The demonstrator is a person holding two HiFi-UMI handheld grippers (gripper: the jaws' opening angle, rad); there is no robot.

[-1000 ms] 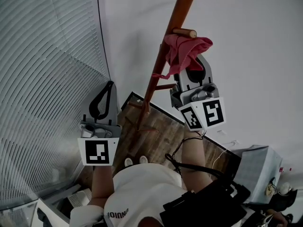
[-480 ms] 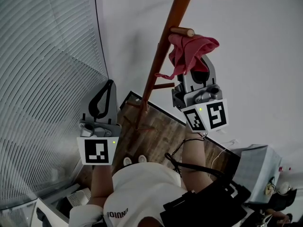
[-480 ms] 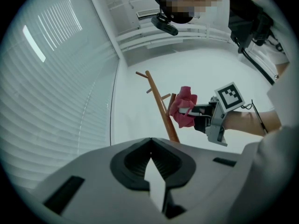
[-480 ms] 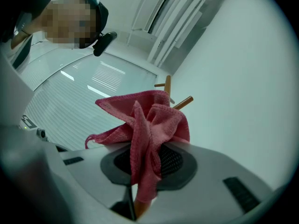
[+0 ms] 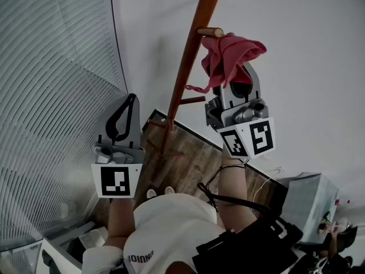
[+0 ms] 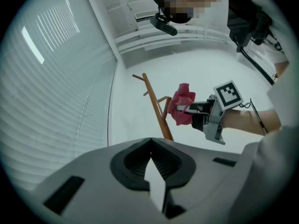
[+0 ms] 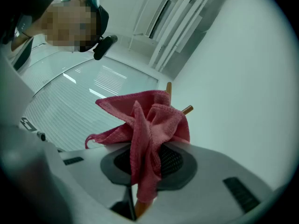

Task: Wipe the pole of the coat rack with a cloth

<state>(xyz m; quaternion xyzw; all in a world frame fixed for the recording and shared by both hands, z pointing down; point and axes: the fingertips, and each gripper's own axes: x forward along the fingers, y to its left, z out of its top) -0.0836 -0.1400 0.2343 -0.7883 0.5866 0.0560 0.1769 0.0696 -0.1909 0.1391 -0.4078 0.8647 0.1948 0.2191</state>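
Right hand-held gripper [image 5: 239, 76] is clenched on the pink cloth [image 5: 231, 53], which sits bunched up by a peg [image 5: 210, 32]. The coat rack pole [image 5: 188, 73] runs long and steep just to the cloth's left, so the right side is nearer. Left hand-held gripper [image 5: 128, 104] hangs closed and empty, lower and farther off.

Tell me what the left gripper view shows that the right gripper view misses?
Left gripper view only: the whole right hand-held gripper from outside, and a long stretch of the slanted brown wooden coat rack pole. Right gripper view only: its own jaws closed on the crumpled pink cloth, close up, with one wooden peg tip behind. Both: that cloth, the rack, white slatted blinds.
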